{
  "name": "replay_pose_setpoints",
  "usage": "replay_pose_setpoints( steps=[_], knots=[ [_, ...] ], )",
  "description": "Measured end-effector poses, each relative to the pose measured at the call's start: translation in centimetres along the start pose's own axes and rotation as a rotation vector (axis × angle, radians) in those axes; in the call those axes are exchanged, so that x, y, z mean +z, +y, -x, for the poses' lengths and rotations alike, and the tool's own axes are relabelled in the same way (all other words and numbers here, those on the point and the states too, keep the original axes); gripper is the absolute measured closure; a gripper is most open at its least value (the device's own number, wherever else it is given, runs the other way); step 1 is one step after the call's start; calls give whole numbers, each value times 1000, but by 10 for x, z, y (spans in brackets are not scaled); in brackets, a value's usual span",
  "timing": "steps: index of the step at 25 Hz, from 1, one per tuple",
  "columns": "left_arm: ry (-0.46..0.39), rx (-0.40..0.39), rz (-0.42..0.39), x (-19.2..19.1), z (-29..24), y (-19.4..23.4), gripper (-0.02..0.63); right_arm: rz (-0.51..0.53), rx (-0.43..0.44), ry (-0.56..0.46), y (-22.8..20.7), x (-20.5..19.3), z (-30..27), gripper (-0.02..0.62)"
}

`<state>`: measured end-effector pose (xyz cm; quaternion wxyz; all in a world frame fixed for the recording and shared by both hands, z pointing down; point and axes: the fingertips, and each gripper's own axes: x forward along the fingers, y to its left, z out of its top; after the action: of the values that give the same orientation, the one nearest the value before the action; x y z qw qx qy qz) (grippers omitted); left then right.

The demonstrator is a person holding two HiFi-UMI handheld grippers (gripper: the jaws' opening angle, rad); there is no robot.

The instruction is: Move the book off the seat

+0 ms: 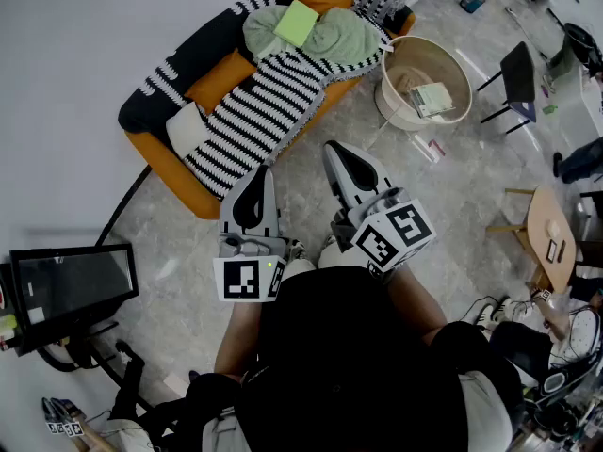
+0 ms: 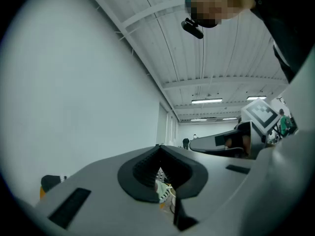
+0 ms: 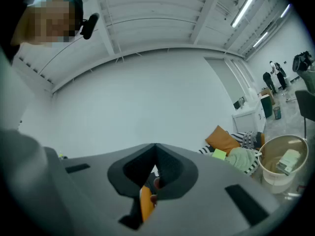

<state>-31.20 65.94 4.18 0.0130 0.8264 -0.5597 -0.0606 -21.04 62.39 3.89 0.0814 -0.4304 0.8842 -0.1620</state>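
The flat yellow-green book [image 1: 297,22] lies well ahead on the orange sofa [image 1: 179,179]. The left claw [image 1: 254,179] and right claw [image 1: 337,153] are closed and empty; the right looks nearer.

The right gripper's [image 3: 155,151] jaws are closed together, empty. The green book [image 3: 219,154] lies at the sofa's [image 3: 224,137] end, near the tub [image 3: 268,175].
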Motion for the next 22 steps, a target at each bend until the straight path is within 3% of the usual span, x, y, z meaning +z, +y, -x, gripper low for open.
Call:
replay_pose_setpoints(
  steps=[11, 22],
  knots=[
    [31, -18, -31, -3, -26, -45, 598, -15, 17, -58, -29, 27, 12, 581],
    [84, -50, -45, -22, -42, -89, 598, -52, -12, -71, -73, 28, 51, 581]
  ],
)
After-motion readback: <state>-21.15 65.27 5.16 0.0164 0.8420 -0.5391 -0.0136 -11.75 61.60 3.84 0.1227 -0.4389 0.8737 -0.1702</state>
